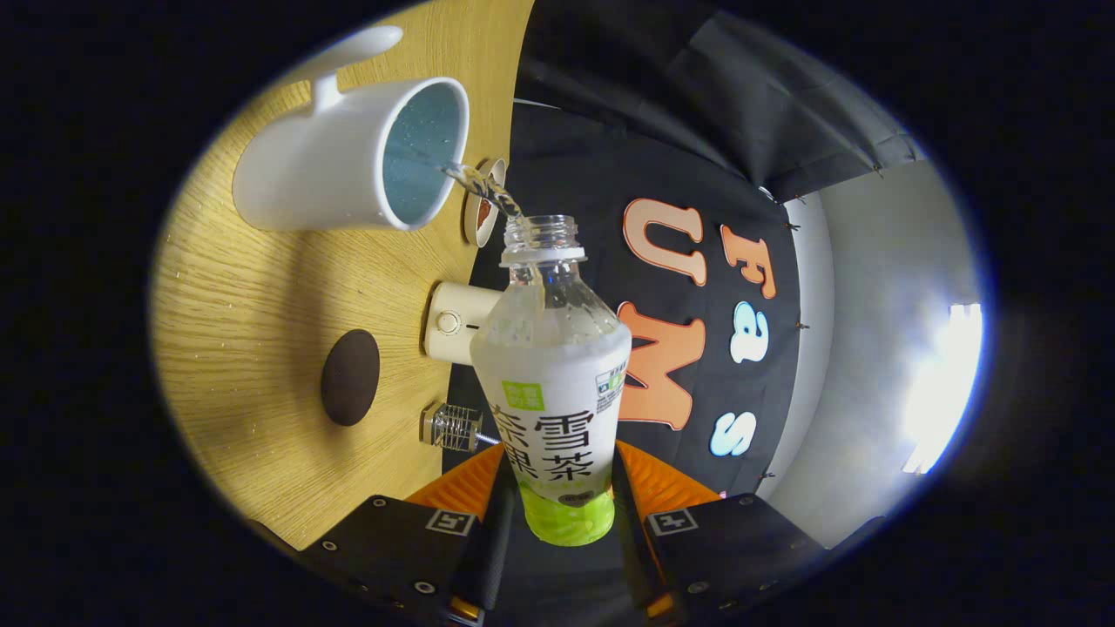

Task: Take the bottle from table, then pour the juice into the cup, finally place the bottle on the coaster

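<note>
Clear plastic, wrapped in a white label with a green base, makes up the juice bottle pinched between the two fingers of the gripper; both fingers press on its lower body, one on each side. The bottle runs straight ahead from the fingers, uncapped, its ribbed threaded neck at the far end (droplets cling inside its clear shoulder). The whole scene is rolled sideways, so the light oak-grain wooden tabletop rises like a wall on the left of the bottle.

Left of the bottle and near the fingers, a small clear ribbed glass object with a metal stem stands on the table. Further left lies a dark brown round coaster, flat and matte, well apart from the bottle. Just behind the bottle's shoulder sits a cream-white boxy device with a round knob, partly hidden by the bottle.

Beyond the neck, a thin stream of clear liquid arcs from the bottle mouth into a glossy white ceramic cup with a handle, whose inside looks blue-grey. Beside the cup's rim, a small white dish holding something brown sits at the table's edge.
</note>
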{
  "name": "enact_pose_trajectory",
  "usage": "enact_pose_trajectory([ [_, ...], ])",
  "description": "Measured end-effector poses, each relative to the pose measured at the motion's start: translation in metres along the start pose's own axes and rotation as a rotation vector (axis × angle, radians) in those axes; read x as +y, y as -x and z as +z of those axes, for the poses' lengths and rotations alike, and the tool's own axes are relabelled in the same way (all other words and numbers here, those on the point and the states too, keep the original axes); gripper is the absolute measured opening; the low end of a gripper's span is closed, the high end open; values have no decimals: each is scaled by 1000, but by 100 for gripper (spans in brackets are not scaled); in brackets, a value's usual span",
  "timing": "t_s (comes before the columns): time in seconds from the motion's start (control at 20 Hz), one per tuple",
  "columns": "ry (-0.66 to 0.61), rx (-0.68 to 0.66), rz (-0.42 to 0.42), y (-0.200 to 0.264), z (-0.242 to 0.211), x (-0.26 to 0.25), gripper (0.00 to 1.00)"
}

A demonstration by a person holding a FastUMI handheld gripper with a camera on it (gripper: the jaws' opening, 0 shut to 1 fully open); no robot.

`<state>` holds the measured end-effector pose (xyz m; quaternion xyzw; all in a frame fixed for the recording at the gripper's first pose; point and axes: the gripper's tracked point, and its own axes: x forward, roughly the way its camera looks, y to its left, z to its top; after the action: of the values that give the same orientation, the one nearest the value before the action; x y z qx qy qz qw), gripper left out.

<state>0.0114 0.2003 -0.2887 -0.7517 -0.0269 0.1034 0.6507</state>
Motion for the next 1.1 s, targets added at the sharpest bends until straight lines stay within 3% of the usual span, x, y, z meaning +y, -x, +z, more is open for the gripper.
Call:
enact_pose_trajectory([
  [1.1, 122, -60, -52, -9, 8, -28, 57],
])
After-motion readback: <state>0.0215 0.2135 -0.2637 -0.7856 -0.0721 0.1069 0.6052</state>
